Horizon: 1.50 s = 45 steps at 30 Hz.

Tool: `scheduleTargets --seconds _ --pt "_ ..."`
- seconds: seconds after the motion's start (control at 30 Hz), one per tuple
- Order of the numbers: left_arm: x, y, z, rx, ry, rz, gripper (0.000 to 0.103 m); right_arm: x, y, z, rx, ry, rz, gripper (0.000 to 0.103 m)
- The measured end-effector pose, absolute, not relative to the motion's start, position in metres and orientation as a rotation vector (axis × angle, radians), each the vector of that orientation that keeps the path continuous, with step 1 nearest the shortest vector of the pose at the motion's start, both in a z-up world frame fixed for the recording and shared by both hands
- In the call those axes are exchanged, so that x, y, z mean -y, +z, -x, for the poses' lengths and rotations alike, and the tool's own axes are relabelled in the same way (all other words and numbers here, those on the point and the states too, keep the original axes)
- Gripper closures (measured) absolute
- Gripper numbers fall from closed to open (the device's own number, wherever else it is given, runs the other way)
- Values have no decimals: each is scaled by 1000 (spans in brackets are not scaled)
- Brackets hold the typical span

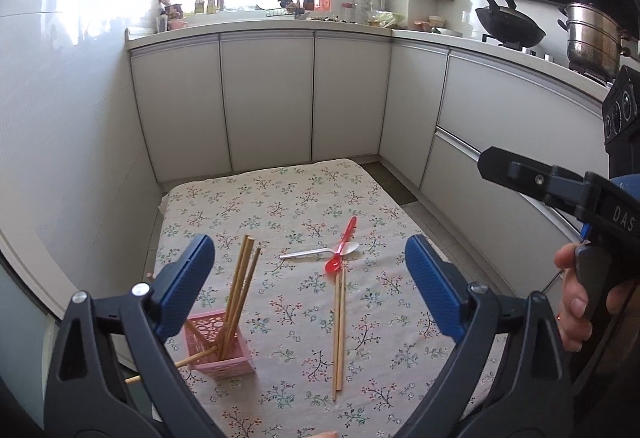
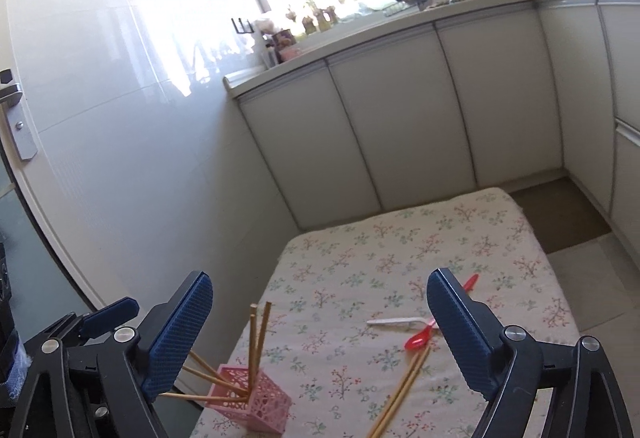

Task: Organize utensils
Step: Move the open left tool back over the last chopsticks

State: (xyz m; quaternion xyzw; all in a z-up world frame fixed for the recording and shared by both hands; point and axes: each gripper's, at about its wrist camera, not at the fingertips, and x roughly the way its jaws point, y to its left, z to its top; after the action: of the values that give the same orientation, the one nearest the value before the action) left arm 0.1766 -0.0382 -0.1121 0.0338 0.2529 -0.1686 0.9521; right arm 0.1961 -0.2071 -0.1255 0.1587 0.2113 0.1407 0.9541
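Over a floral-print tablecloth [image 1: 280, 205], the left gripper [image 1: 310, 286] and right gripper [image 2: 320, 334] both hover with jaws wide apart, gripping nothing

Near the cloth's left edge a pink perforated plastic holder [image 1: 224, 352] contains several wooden chopsticks [image 1: 240, 286], some upright, others leaning out over its rim; to its right a loose pair of wooden chopsticks [image 1: 339, 330] lies flat beside a red plastic spoon [image 1: 342, 248], whose handle crosses a white plastic spoon [image 1: 320, 253], possibly touching it. White kitchen cabinets [image 1: 268, 97] stand behind, and the right gripper's black body [image 1: 560, 185] shows at the left view's right edge
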Motion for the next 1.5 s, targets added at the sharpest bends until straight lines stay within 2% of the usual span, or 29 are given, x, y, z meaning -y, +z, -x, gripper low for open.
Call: scheduleTargets --seconds 0.33,0.77,0.83,0.9,0.93,1.0,1.1,1.2,1.5 --pt "81 -142 -190 -642 -395 -119 6 269 -158 -219 -628 150 -448 8" --pt "139 -233 -244 -939 -387 -204 8 314 -218 -253 -891 -61 -412 8" --pt "145 -247 -256 -968 -366 -223 13 315 -230 -259 -937 -65 -397 8" --pt "148 -262 -269 -1003 -347 -222 26 314 -242 -265 -982 -76 -377 8" --pt "149 -269 -275 -1021 -342 -216 30 314 -248 -270 -1006 -75 -369 8" --pt "149 -282 -288 -1052 -332 -204 47 313 -262 -278 -1048 -69 -367 8" --pt "145 -302 -311 -1103 -314 -158 67 312 -282 -291 -1109 -74 -358 8" --pt "141 -316 -329 -1136 -299 -105 76 313 -301 -303 -1160 -82 -350 8" --pt "145 -341 -354 -1191 -311 -66 89 317 -331 -327 -1248 -110 -404 8"
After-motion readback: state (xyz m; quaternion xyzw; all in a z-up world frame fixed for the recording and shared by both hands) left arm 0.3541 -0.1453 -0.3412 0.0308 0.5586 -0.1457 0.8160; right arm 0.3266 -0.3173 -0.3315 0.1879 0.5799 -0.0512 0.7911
